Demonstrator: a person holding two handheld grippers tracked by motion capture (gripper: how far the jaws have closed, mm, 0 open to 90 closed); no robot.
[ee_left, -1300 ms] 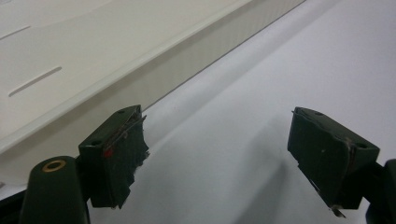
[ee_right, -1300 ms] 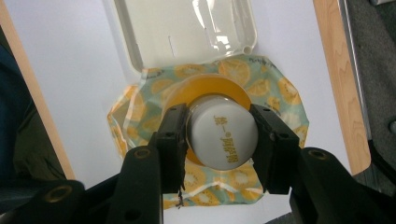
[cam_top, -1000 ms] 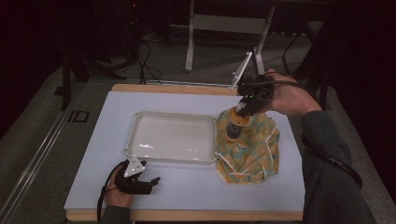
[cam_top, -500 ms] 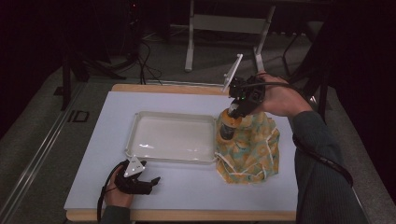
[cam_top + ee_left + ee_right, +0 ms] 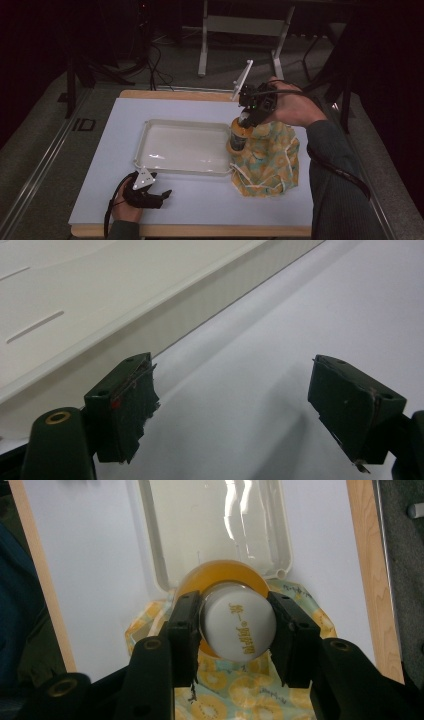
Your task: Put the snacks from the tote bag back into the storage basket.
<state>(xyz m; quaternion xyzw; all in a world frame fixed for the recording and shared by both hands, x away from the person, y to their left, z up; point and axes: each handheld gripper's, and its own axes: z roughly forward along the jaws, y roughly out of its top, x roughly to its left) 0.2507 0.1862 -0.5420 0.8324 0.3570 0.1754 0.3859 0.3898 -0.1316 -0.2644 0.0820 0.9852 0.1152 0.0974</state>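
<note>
My right gripper (image 5: 246, 119) (image 5: 236, 625) is shut on the white cap of an orange bottle (image 5: 237, 140) (image 5: 240, 625), held from above over the right end of a white tray (image 5: 150, 131) (image 5: 150, 545). Below it a yellow patterned cloth bag (image 5: 267, 162) (image 5: 240, 700) lies crumpled on the white table sheet. My left gripper (image 5: 162, 195) (image 5: 235, 410) rests low on the sheet near the front edge, just in front of the tray's near rim (image 5: 125, 315). Its jaws stand open with nothing between them.
The tray holds nothing. A wooden table edge (image 5: 170, 94) runs along the back. White strings (image 5: 250, 177) trail from the bag. Dark floor, stands and cables lie beyond the table.
My right hand has shifted the bottle left, from above the bag towards the tray's right end. The left gripper has stayed where it was.
</note>
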